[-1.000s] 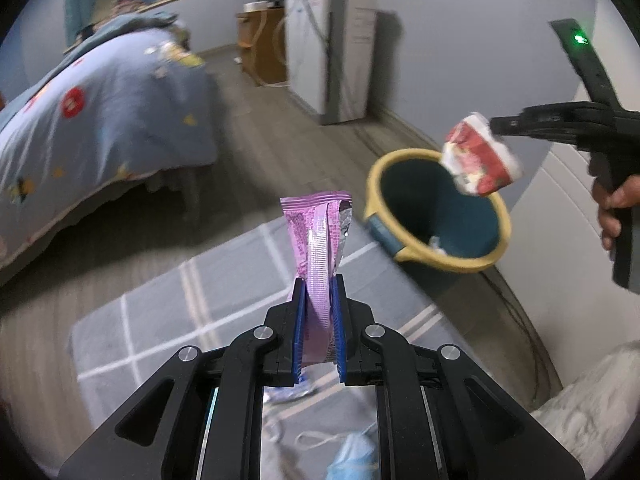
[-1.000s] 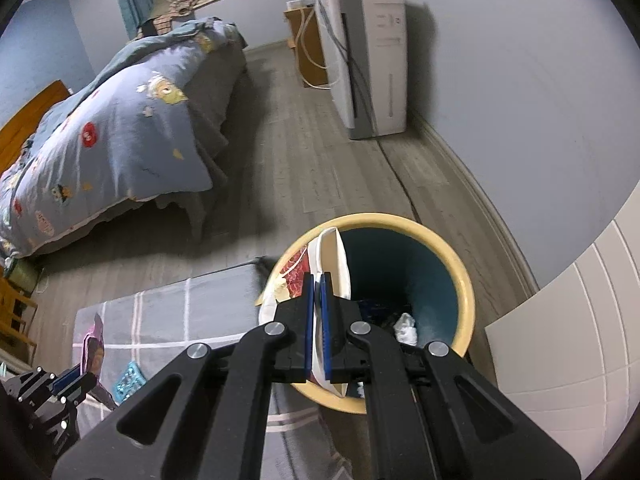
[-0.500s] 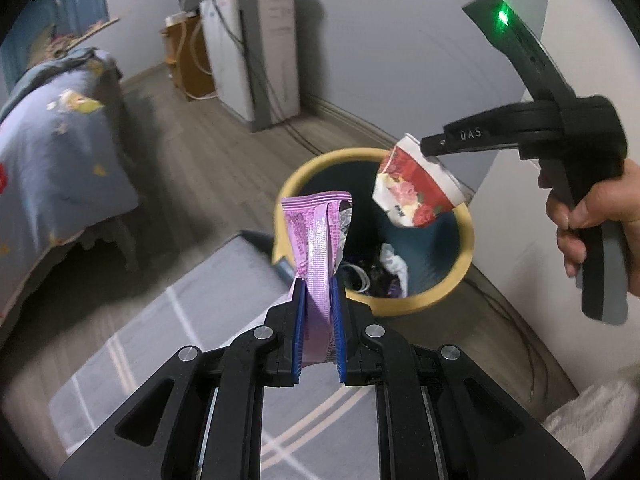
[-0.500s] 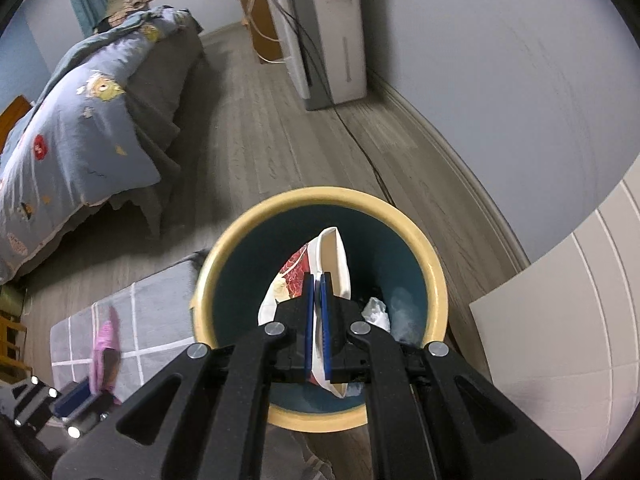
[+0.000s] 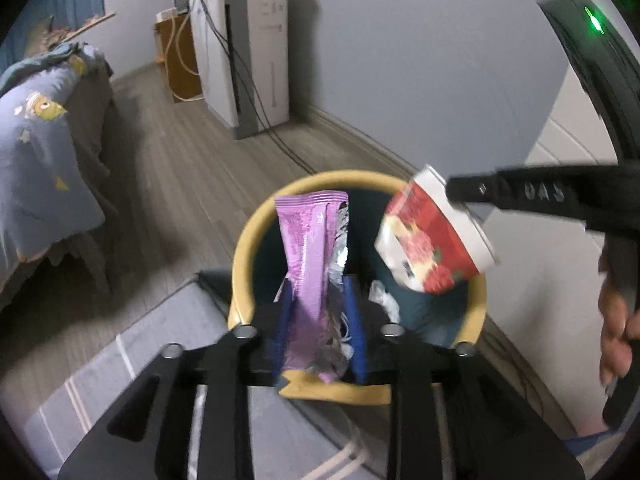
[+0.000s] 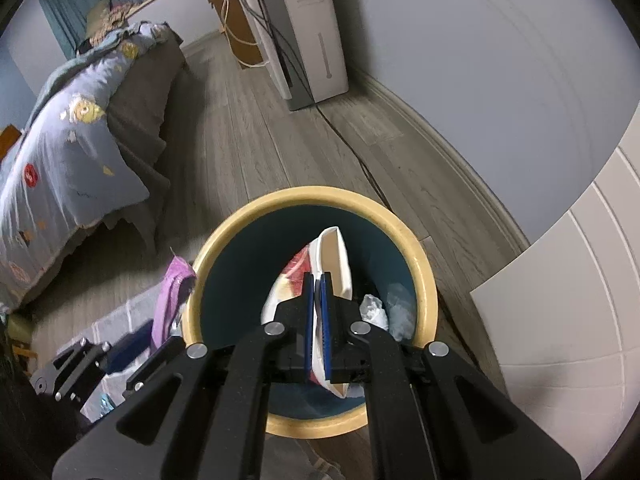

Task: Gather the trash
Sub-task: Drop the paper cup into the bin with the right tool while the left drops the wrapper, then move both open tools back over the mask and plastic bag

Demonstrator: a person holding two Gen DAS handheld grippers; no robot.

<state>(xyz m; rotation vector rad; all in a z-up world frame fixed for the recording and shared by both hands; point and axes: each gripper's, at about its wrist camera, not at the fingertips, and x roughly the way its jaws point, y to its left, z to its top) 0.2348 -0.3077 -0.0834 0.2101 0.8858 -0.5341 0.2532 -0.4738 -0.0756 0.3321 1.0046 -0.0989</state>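
A round bin with a yellow rim and dark teal inside stands on the floor; it also shows in the right wrist view. My left gripper has its jaws apart around a purple wrapper that stands loosely between them over the bin's near rim. My right gripper is shut on a crushed red-and-white paper cup held over the bin's mouth; the cup also shows in the left wrist view. White crumpled trash lies inside the bin.
A grey checked rug lies beside the bin. A bed with a blue quilt stands at the left. A white appliance with cables stands by the grey wall. A white panel is at the right.
Both grippers have moved closer over the bin. The left gripper's jaws have spread apart, loosening the purple wrapper. The right gripper still grips the cup.
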